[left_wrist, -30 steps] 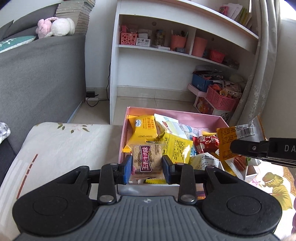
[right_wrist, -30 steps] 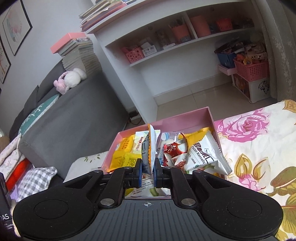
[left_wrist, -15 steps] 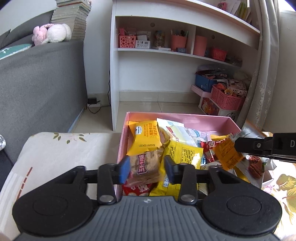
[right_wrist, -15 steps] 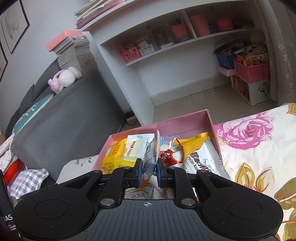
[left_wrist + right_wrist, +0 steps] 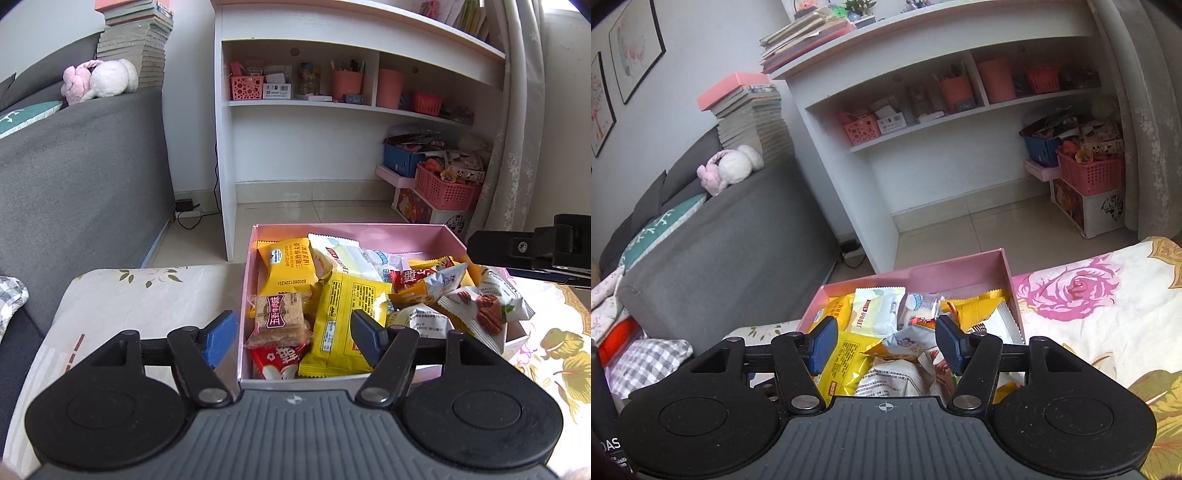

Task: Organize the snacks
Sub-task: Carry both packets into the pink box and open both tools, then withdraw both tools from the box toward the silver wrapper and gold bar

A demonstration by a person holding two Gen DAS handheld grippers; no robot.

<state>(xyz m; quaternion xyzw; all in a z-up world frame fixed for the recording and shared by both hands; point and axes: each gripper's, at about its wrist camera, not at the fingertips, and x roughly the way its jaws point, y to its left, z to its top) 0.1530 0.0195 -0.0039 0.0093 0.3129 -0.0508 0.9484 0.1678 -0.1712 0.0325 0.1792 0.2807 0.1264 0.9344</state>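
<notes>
Both tools have just been opening. Our left tool (image 5: 291, 332) stands apart, its brown biscuit pack (image 5: 279, 320) now lying loose in the pink box (image 5: 351, 233). Our right tool (image 5: 884, 347) stands apart too, nothing pinched, its packet dropped among the snacks (image 5: 886, 314). So 2 more snacks are stowed. The box is heaped near its rim; the floral bedspread (image 5: 1100, 295) beside it offers room to withdraw.

Glossy, crinkled plastic snack packets (image 5: 343, 295) fill a smooth, matt pink cardboard box (image 5: 369, 230). At nine o'clock of it stands a grey sofa (image 5: 81, 177) of coarse woven cloth; the flowered bedcover (image 5: 1089, 295) looks like soft matt cotton.
</notes>
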